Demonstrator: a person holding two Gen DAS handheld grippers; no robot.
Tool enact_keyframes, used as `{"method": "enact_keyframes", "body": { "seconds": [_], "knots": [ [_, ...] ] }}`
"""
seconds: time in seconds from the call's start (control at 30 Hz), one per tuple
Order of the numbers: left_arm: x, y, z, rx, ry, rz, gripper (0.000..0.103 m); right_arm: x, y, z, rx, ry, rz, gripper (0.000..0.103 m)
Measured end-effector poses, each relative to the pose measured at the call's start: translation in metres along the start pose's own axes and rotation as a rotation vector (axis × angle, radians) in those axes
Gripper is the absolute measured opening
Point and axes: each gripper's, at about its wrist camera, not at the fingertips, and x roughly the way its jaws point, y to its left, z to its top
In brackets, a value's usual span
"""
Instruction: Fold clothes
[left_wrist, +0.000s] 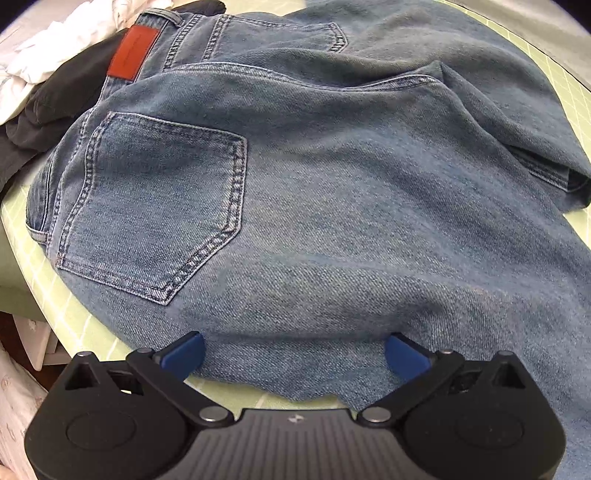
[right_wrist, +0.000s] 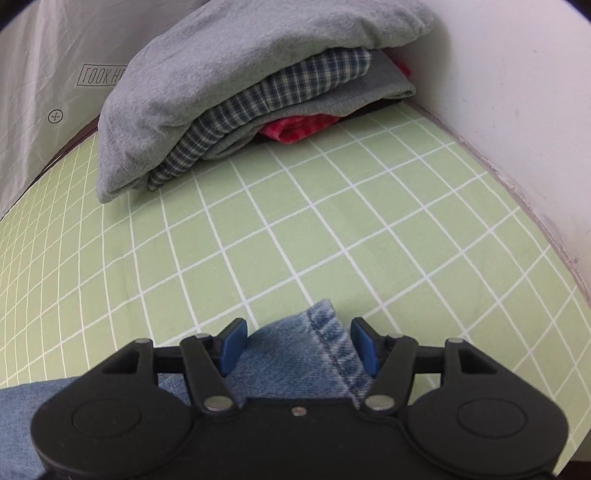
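Blue jeans (left_wrist: 314, 192) lie seat-up on the green checked sheet (left_wrist: 74, 306), back pockets and an orange leather patch (left_wrist: 133, 52) showing, one leg folded across the top. My left gripper (left_wrist: 295, 354) is open, its blue fingers (left_wrist: 184, 352) spread wide over the jeans' near edge. In the right wrist view a hemmed jeans leg end (right_wrist: 306, 354) sits between the blue pads (right_wrist: 232, 345) of my right gripper (right_wrist: 299, 345). The jaws stand apart on either side of the denim, not pressed on it.
A stack of folded clothes (right_wrist: 236, 85), grey on top, then plaid, grey and red, sits at the far end of the sheet (right_wrist: 295, 229) by a white wall (right_wrist: 517, 92). Dark and white garments (left_wrist: 44, 85) are piled left of the jeans. The bed edge (left_wrist: 22, 236) is at left.
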Motion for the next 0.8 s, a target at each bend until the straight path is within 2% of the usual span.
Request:
{"method": "enact_keyframes", "body": {
  "seconds": [0.23,0.3,0.33,0.37,0.47,0.53,0.6,0.7,0.77,0.8],
  "knots": [
    [-0.010,-0.017,0.002,0.084,-0.007,0.071,0.103,-0.006,-0.002,-0.004,0.012,0.039,0.010,0.065],
    [-0.011,-0.026,0.002,0.117,-0.012,0.090,0.103,-0.009,0.001,-0.005,-0.003,0.029,0.027,0.049],
    [-0.012,-0.030,0.002,0.134,-0.014,0.100,0.103,-0.011,0.003,-0.005,-0.021,0.024,0.053,0.026],
    [-0.013,-0.032,0.002,0.144,-0.015,0.104,0.103,-0.013,0.005,-0.005,-0.024,0.013,0.086,0.014],
    [-0.015,-0.041,0.009,0.168,-0.016,0.112,0.103,-0.025,0.006,-0.002,-0.021,-0.072,0.127,0.013],
    [-0.015,-0.056,0.026,0.175,-0.014,0.113,0.103,-0.039,0.000,0.003,0.004,-0.188,0.195,0.013],
    [-0.018,-0.053,0.025,0.163,-0.017,0.107,0.103,-0.051,-0.008,0.007,0.049,-0.280,0.263,0.013],
    [-0.018,-0.044,0.022,0.132,-0.022,0.096,0.103,-0.042,-0.003,0.010,0.008,-0.277,0.198,0.015],
    [-0.017,-0.043,0.023,0.116,-0.026,0.089,0.103,-0.036,0.000,0.013,-0.021,-0.274,0.154,0.035],
    [-0.017,-0.043,0.023,0.112,-0.029,0.087,0.103,-0.034,0.001,0.010,-0.041,-0.266,0.129,0.042]
  ]
}}
